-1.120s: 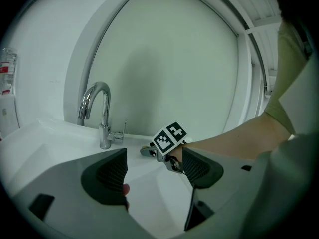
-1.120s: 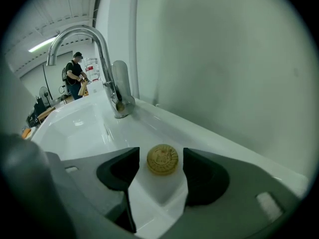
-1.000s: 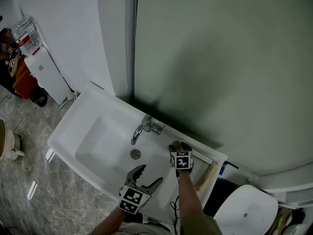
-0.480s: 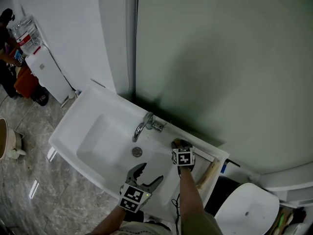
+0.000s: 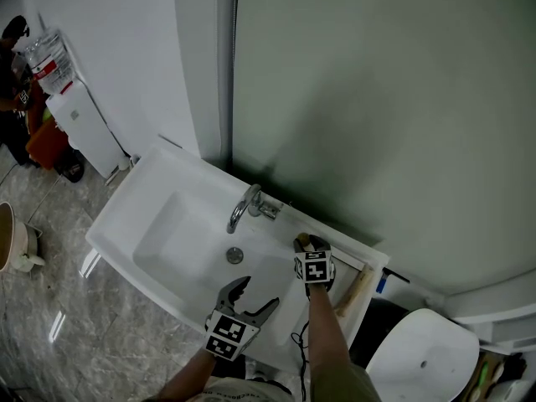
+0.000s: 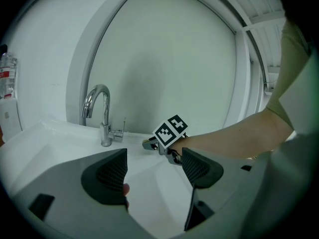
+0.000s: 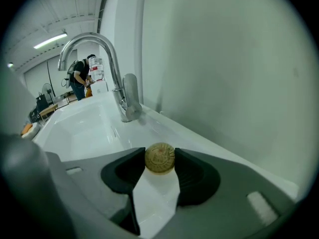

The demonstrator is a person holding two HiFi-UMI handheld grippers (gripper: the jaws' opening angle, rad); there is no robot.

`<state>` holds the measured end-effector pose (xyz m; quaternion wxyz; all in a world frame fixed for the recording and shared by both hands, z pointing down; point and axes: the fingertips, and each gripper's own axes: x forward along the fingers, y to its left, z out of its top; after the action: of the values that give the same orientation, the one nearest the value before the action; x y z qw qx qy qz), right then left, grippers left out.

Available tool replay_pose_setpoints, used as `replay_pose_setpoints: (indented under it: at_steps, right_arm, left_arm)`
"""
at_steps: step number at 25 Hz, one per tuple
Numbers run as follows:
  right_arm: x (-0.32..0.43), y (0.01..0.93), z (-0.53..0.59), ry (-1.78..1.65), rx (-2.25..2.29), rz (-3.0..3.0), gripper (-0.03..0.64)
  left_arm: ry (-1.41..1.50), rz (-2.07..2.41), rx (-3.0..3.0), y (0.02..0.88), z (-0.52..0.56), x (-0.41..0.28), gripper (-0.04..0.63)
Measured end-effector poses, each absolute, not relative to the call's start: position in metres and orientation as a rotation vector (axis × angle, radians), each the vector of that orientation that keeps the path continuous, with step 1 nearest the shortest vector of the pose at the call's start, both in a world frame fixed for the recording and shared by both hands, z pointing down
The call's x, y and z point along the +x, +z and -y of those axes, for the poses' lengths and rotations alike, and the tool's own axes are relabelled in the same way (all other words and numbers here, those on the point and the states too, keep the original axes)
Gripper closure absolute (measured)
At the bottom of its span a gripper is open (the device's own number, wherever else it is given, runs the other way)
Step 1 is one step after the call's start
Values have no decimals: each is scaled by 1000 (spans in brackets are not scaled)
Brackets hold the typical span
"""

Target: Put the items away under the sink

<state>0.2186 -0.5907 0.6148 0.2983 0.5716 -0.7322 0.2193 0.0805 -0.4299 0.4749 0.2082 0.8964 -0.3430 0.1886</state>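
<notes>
Room: bathroom-ish corner with a pale green wall (image 5: 377, 99) behind and a grey marbled floor (image 5: 50, 325) below.
Surface: white sink (image 5: 124, 203), glossy and bare apart from the chrome faucet (image 5: 243, 208). You're working on the back ledge, right of the faucet.
Just changed: your right gripper (image 5: 307, 244) has just been closing its jaws. Both pads now pinch a small round yellowish puck (image 7: 160, 158) with a stamped face, maybe soap.
Puck spot: over that back ledge. Can't tell if it's off the ledge yet.
Left gripper (image 6: 154, 171): jaws gaping, nothing in them, hanging over the front rim.
What it means: pickup looks sorted, so I'd guess carrying it below the sink is next. No view shows that space.
</notes>
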Motion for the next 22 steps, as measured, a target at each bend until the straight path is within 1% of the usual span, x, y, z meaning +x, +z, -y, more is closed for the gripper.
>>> replay_pose_setpoints:
  at_steps: [11,22]
  right_arm:
    - [220,558,542,471,1553,2005,430]
    - [229,528,448,421,1561,2038,430]
  left_arm:
    - [503,954,2529,457,373,90,265]
    - [484,980,2551,443,293,104,265]
